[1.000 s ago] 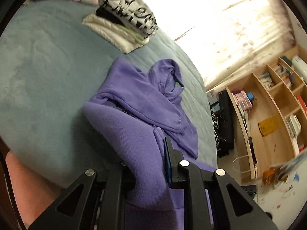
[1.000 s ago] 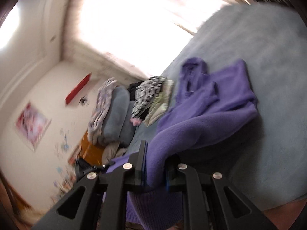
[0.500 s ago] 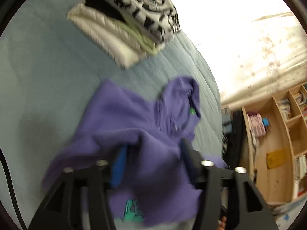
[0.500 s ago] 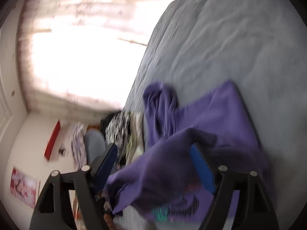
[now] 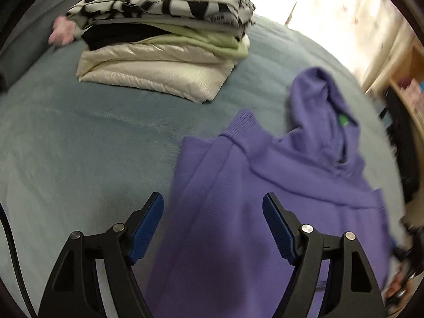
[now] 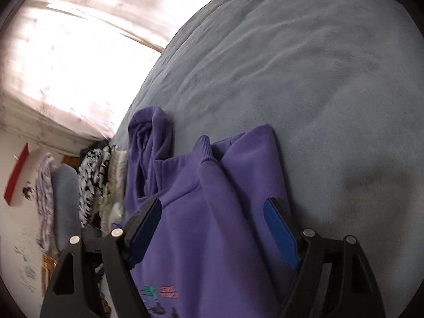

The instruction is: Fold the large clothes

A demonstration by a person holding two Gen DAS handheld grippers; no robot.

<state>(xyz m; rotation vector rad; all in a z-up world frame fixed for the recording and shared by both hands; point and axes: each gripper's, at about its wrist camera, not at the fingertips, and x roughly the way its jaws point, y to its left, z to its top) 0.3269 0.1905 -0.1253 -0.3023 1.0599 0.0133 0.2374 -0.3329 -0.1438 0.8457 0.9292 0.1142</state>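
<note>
Tilting both grippers down toward the bed, I hold them over a purple hoodie that lies folded on the grey-blue cover. My left gripper points steeply downward; its jaws have just been opening and stand wide apart, blue pads clear of the cloth. The hoodie's left edge runs below and between them, but nothing presses on it: the fabric is let go. My right gripper slants less steeply, and its jaws too have just swung open, wide, with the hoodie's body under the gap and no pad gripping it.

From the left wrist camera the hoodie stretches away from me, its long axis running from the near hem under my fingers up to the hood, which points toward the far right, to the bright curtain. A ribbed cuff of a folded sleeve lies across the chest, pointing the same way as the hood. A small green label shows inside the neck.

From the right wrist camera the hood lies crumpled to the left of the cuff, and a printed design shows near the lower edge of the picture.

Beyond the hoodie, near the far end of the bed, sits a stack of folded clothes, well apart from it.
</note>
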